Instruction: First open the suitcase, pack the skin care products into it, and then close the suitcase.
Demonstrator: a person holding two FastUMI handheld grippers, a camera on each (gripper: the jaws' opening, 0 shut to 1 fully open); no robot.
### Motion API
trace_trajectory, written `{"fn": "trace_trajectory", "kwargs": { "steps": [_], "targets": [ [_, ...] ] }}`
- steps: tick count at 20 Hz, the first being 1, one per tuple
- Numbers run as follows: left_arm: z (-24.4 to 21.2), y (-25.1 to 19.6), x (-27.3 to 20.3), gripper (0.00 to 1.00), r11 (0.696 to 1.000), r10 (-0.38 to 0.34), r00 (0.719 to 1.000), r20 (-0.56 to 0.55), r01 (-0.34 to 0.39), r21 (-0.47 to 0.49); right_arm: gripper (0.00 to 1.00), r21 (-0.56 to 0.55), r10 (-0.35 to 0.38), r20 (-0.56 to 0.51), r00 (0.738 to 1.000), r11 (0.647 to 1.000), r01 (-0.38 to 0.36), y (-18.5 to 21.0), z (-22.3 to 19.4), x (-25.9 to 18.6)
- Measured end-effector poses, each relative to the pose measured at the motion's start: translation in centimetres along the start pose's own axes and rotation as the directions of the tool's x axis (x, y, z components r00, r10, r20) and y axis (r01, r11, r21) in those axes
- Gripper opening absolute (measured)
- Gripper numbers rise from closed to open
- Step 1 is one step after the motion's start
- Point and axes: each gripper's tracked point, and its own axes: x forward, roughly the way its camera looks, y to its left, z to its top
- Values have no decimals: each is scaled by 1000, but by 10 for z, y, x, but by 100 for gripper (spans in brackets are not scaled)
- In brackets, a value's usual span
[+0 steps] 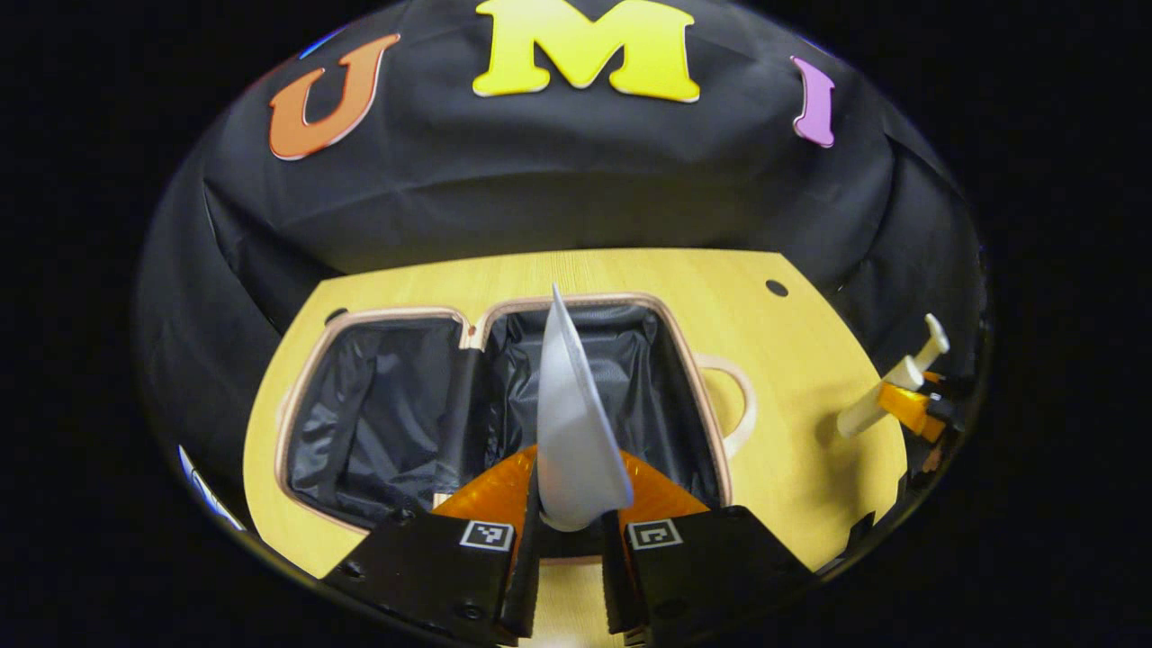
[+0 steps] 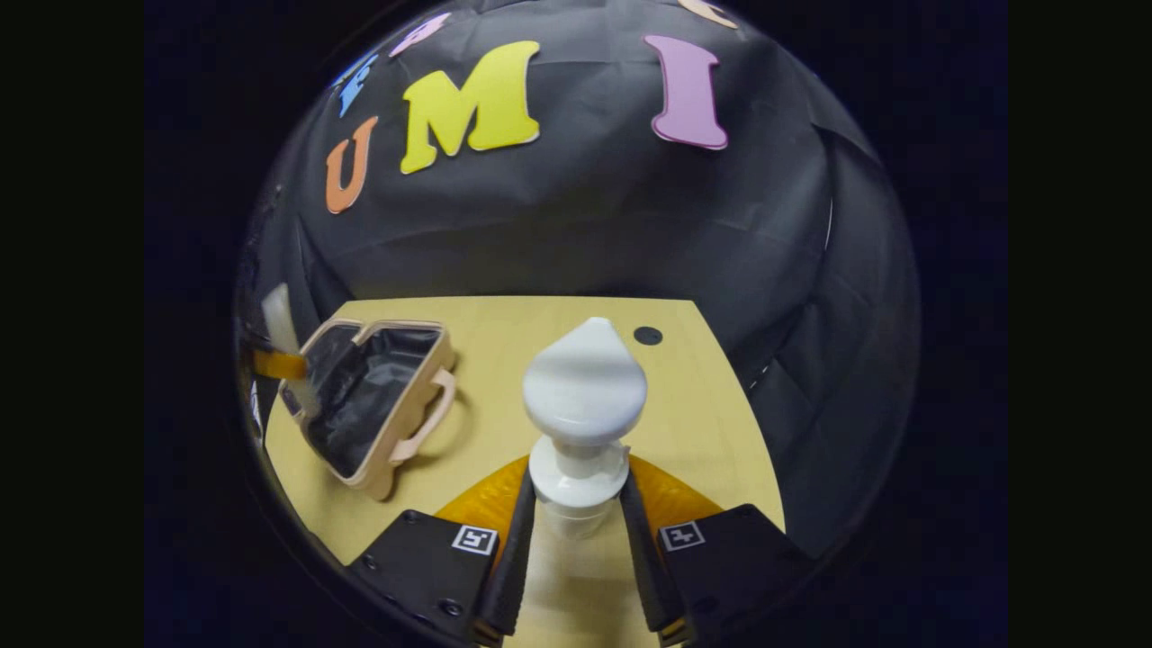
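Note:
The suitcase (image 1: 378, 405) lies open on the table, both black-lined halves facing up inside a pale pink rim. My left gripper (image 1: 576, 520) is shut on a pale squeeze tube (image 1: 571, 423), held upright above the near edge of the suitcase's right half. Over at the right edge of the table, my right gripper (image 1: 927, 400) holds a white pump bottle (image 1: 877, 405). In the right gripper view, my right gripper (image 2: 579, 490) is shut on the neck of that pump bottle (image 2: 585, 387) above bare table. The suitcase (image 2: 378, 396) lies off to its left, with the tube (image 2: 279, 324) above it.
The light wooden table (image 1: 810, 360) carries the suitcase, with open wood between the suitcase handle (image 1: 738, 405) and the right gripper. A small dark hole (image 1: 777, 288) marks the far right corner. The black cloth wall rises just behind the table.

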Motion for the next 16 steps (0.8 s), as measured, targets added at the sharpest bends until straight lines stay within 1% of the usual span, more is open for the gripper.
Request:
{"fn": "trace_trajectory", "kwargs": {
  "steps": [3, 4, 7, 8, 9, 10, 13, 16],
  "targets": [
    [-21, 4, 32, 32, 1000, -16, 994, -107, 18, 10, 48, 66, 36, 2, 999, 997, -36, 32, 10, -14],
    [-34, 9, 39, 32, 1000, 2, 985, -170, -1, 5, 48, 87, 43, 1, 999, 995, -43, 40, 15, -19],
    [-50, 8, 55, 32, 1000, -13, 967, -255, 7, -23, 48, 104, 70, 7, 998, 992, -70, 59, 27, -35],
    [-43, 9, 59, 32, 1000, -10, 973, -232, 5, -22, 48, 101, 66, 2, 998, 993, -66, 62, 28, -38],
    [-38, 8, 64, 32, 1000, -10, 971, -238, 9, -4, 46, 97, 58, -5, 998, 994, -58, 62, 27, -42],
    [-37, 10, 69, 32, 1000, -5, 972, -234, 8, 10, 48, 93, 53, -12, 999, 994, -52, 64, 27, -44],
    [-31, 10, 85, 32, 999, 14, 971, -240, -6, 33, 48, 64, 46, -23, 999, 997, -45, 69, 26, -52],
    [-29, 8, 102, 32, 999, 7, 972, -236, 5, 51, 48, 52, 33, -27, 999, 998, -31, 73, 27, -56]
  ]
}}
